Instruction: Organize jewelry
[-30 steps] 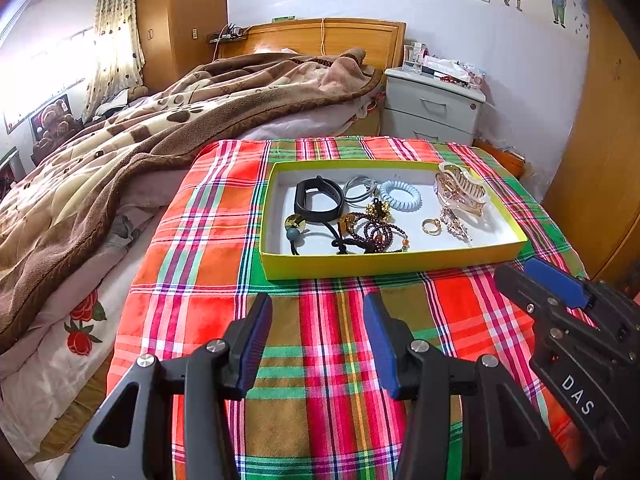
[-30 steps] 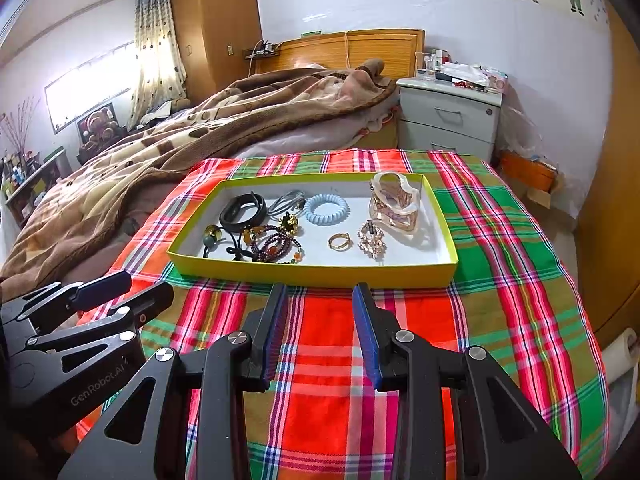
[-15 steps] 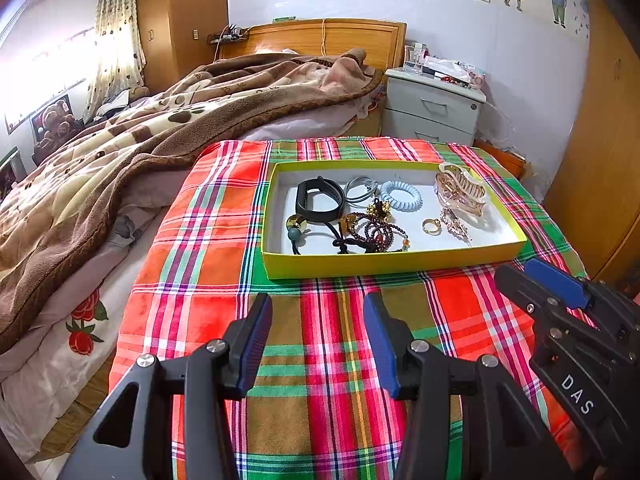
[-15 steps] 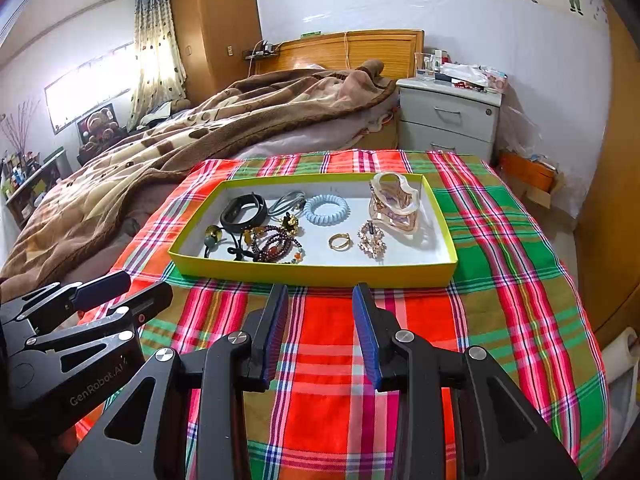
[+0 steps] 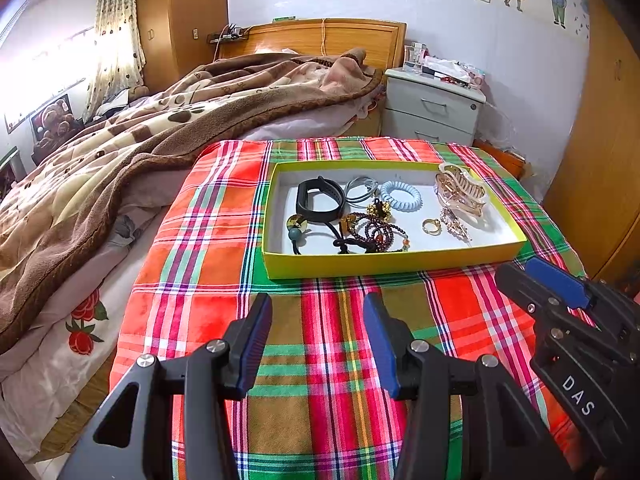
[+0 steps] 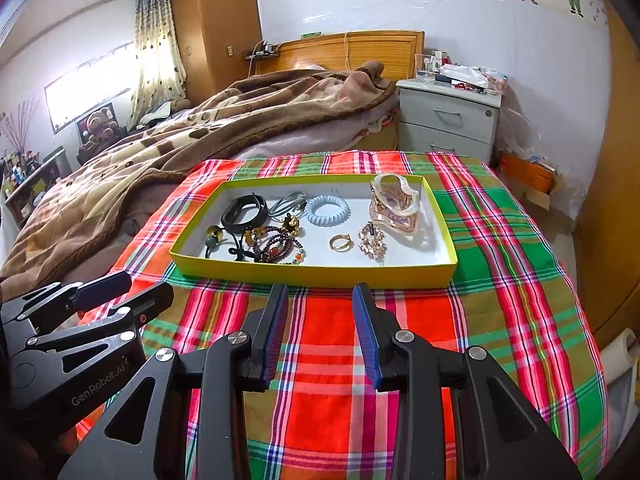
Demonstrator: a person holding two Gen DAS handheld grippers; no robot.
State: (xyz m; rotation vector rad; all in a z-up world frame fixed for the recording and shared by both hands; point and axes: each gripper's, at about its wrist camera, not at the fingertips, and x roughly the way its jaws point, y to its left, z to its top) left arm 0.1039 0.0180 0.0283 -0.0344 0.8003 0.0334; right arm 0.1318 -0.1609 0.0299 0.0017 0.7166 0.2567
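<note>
Right wrist view shows all the jewelry in the yellow tray [image 6: 320, 276] on the plaid cloth [image 6: 500, 264]: black band [image 6: 244, 209], blue coil tie [image 6: 327, 210], bead bracelets [image 6: 276, 246], gold ring [image 6: 341, 242] and claw clip [image 6: 396, 204], the left ones in a tangle, so you may be early in sorting or finished gathering. Your left gripper [image 5: 318, 340] and right gripper [image 6: 320, 328] both hover near the tray, jaws apart and empty. Readable writing: "DAS" on the right gripper, "GenRobot.AI" on the left.

A brown blanket [image 5: 168, 120] (rumpled) lies beside a grey nightstand [image 5: 434, 106].
</note>
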